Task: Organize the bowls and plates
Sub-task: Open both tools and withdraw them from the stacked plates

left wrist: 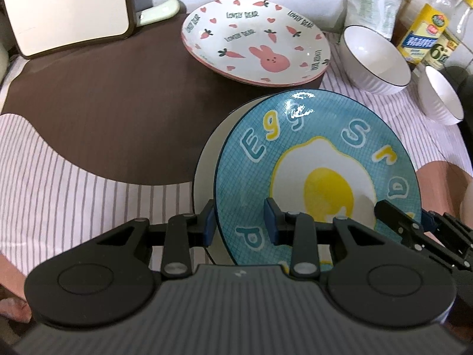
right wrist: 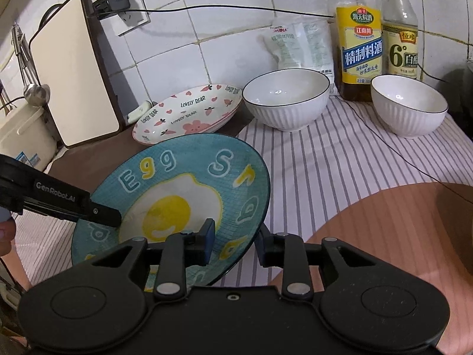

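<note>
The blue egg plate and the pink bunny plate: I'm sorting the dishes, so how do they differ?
The blue egg plate is tilted, its rim between the fingers of both the left gripper and the right gripper; the pink bunny plate rests flat on the brown mat, untouched. One shows a fried egg on teal, the other a pink rabbit, carrots and hearts on white. Both are round, shallow and empty.

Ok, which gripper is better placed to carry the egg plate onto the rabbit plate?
Left, probably. The left gripper has its jaws gripping the egg plate by the rim, with the rabbit plate straight ahead. The right gripper only straddles the rim's other side, seemingly loose.
</note>
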Available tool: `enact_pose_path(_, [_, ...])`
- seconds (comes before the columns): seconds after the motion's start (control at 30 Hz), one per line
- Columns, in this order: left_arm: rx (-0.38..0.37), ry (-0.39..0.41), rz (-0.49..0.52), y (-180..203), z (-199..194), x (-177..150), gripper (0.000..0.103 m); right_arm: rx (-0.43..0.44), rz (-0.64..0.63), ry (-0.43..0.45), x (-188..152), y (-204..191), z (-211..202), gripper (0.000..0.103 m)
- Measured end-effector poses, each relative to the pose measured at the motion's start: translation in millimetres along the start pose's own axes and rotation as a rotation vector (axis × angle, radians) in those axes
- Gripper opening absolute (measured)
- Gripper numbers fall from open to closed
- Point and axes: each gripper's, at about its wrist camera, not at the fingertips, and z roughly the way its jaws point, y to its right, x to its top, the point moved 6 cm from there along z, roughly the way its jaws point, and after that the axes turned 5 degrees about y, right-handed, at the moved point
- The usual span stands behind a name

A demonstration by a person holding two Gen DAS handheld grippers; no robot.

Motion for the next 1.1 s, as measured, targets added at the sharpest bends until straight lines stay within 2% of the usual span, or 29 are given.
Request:
enact_pose_path(0.3, [0.083, -0.028, -0.008, 3.0, -8.0, -2.2, 0.033, 0.004, -0.004, 0.008, -1.8, -1.6, 0.2, 0.033])
enact_pose_path(0.43, [0.122, -0.009, 0.037, 7.7, -9.1, -4.5, 0.034, 0.009, 0.005, 0.017, -2.5, -0.4, 0.1, 0.033])
enact_pose_path(0.53, [0.196, 0.031, 0.105, 13.9, -13.9, -4.0, 0.034, 0.016, 0.015, 0.006, -5.0, -0.5, 2.6, 0.032])
enact_pose_path(0.57, [0.206, 0.051, 0.127, 16.9, -16.3, -3.2, 0.034, 0.016, 0.017, 0.009, -5.8, -0.3, 2.9, 0.029])
enact_pose_path(0.83, [0.143, 0.073, 0.133, 21.5, -24.7, -2.7, 0.036, -0.022, 0.009, 0.030, 2.3, -1.0, -10.9, 0.029])
enact_pose_path(1.0, [0.074, 0.125, 0.096, 11.2, -45.3, 5.9, 0.040, -0.003, -0.014, 0.065, 31.8, -5.6, -34.6, 0.030])
enact_pose_path(1.1, [0.048, 0.171, 0.068, -0.2, -62.1, 17.1, 0.041, 0.038, -0.016, 0.096, 55.1, -13.3, -46.3, 0.035])
